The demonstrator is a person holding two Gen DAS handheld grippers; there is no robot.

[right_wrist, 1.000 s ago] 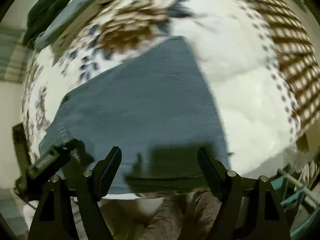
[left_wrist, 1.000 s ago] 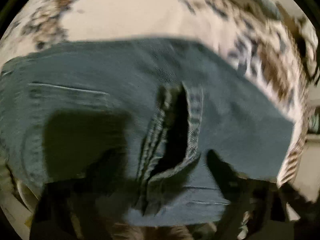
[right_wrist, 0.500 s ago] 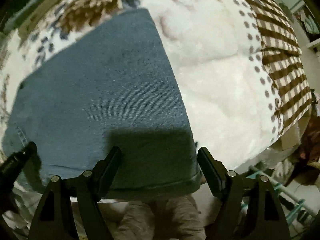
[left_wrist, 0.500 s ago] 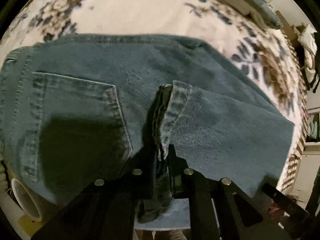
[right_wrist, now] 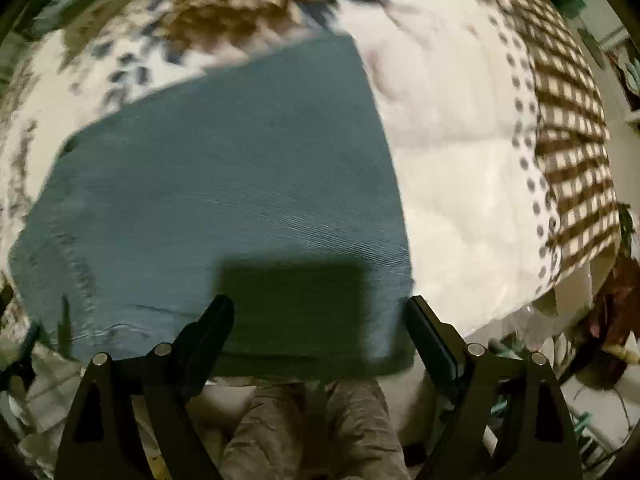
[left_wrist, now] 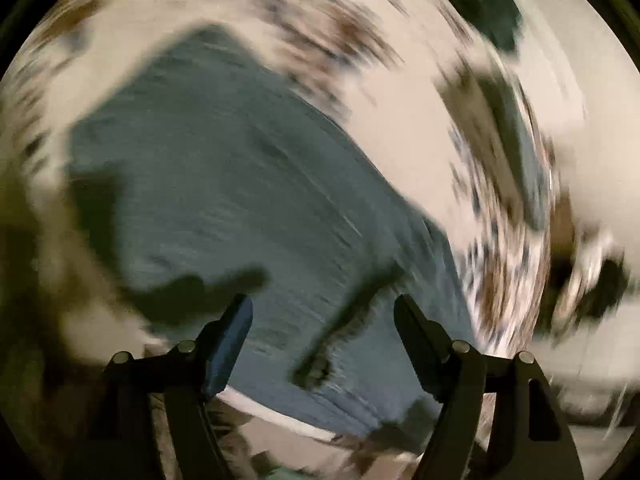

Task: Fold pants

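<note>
Blue denim pants (right_wrist: 224,200) lie folded flat on a white bedspread with brown and blue flowers (right_wrist: 460,184). Pointing straight down, my right gripper (right_wrist: 320,320) hovers over the near right corner of the fold, its jaws opening wider, nothing between them. The left wrist view is heavily blurred. There the pants (left_wrist: 248,208) spread across the middle, and my left gripper (left_wrist: 324,316) hangs above their near edge with its jaws opening and no cloth in them.
The bedspread's brown checked border (right_wrist: 572,128) runs down the right side. A person's trouser legs (right_wrist: 312,432) stand at the bed's near edge. Clutter and a teal rack (right_wrist: 580,428) sit on the floor at the right.
My left gripper let go of the folded hem it pinched half a second ago, opened, and swung away with a roll. The right gripper barely shifted and opened a little more.
</note>
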